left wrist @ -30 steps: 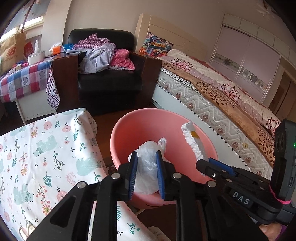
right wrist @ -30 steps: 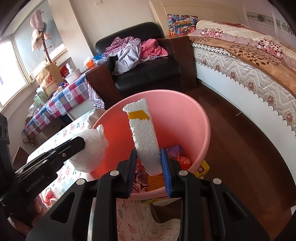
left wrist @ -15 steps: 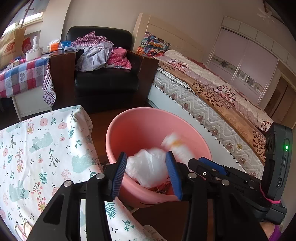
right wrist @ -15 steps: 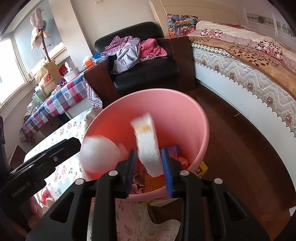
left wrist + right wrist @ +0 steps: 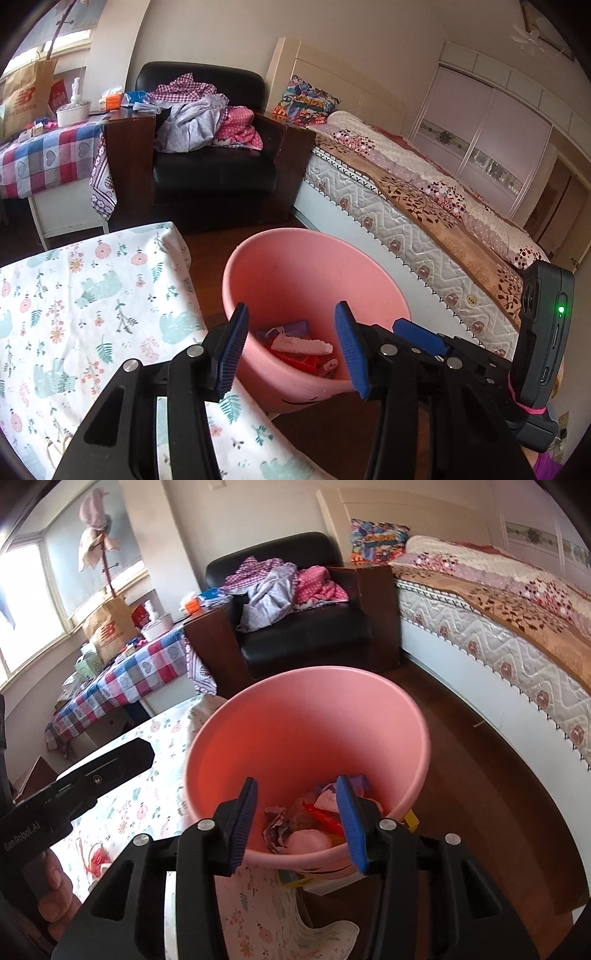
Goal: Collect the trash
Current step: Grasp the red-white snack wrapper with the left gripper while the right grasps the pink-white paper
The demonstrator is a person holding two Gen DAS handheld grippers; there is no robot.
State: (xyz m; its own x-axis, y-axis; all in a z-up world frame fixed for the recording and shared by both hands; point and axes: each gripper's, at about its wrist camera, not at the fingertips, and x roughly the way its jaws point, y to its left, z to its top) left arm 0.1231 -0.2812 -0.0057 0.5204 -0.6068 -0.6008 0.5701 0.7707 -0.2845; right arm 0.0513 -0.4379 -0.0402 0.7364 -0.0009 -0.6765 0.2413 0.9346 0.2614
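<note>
hanging above the near rim of the pink bin (image 5: 314, 258), the left gripper (image 5: 291, 343) has its blue pads spread wide with nothing between them, and past the gap the trash shows on the bin's floor: a white foam strip (image 5: 301, 345) lying flat on red wrappers (image 5: 306, 360), with a bit of purple paper (image 5: 295, 326) behind it. the right gripper (image 5: 297, 819) sits over the same near rim, its jaws opening and also bare of any load; straight beyond its pads lie a crumpled white plastic bag (image 5: 308, 840), a wad of patterned paper (image 5: 277, 829) at the left and red and orange wrappers (image 5: 327, 818) at the right, all low in the bin and well clear of the fingertips. in the left wrist view the right gripper's black frame and blue pad reach in from the right, close beside the left one's right finger. in the right wrist view the left gripper's black body enters from the left edge, with the person's fingers (image 5: 55, 893) wrapped on its handle. the bin stands on the wooden floor (image 5: 480, 794) against the corner of a table draped in a floral cloth (image 5: 74, 314), both grippers just off that corner. some yellow and white packaging (image 5: 410, 819) pokes out from under the bin's right side.
</note>
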